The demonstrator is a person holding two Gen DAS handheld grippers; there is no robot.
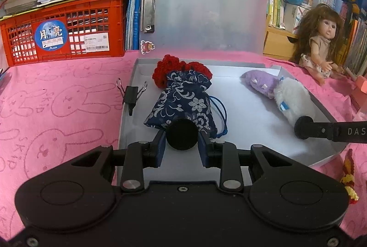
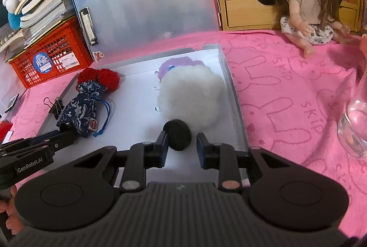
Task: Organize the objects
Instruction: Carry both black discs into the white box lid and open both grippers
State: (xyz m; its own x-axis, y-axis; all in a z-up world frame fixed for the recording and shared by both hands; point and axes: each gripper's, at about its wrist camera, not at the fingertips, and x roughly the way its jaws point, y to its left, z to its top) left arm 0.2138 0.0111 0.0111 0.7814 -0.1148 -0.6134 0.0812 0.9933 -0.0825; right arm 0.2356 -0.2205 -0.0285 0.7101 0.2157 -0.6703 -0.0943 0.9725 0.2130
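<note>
Both grippers, left (image 1: 182,143) and right (image 2: 181,143), hover open inside the box (image 1: 252,118) (pouch (image 1: 183,100) left, fluffy toy (image 2: 190,95) right); back straight out without snagging either.

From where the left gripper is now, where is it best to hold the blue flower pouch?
Probably at the gathered neck of the pouch, just below the ruffled top, coming from above. The body is wide and soft; the neck is narrow. The red knitted piece touches its top end, so close the left gripper carefully.
</note>
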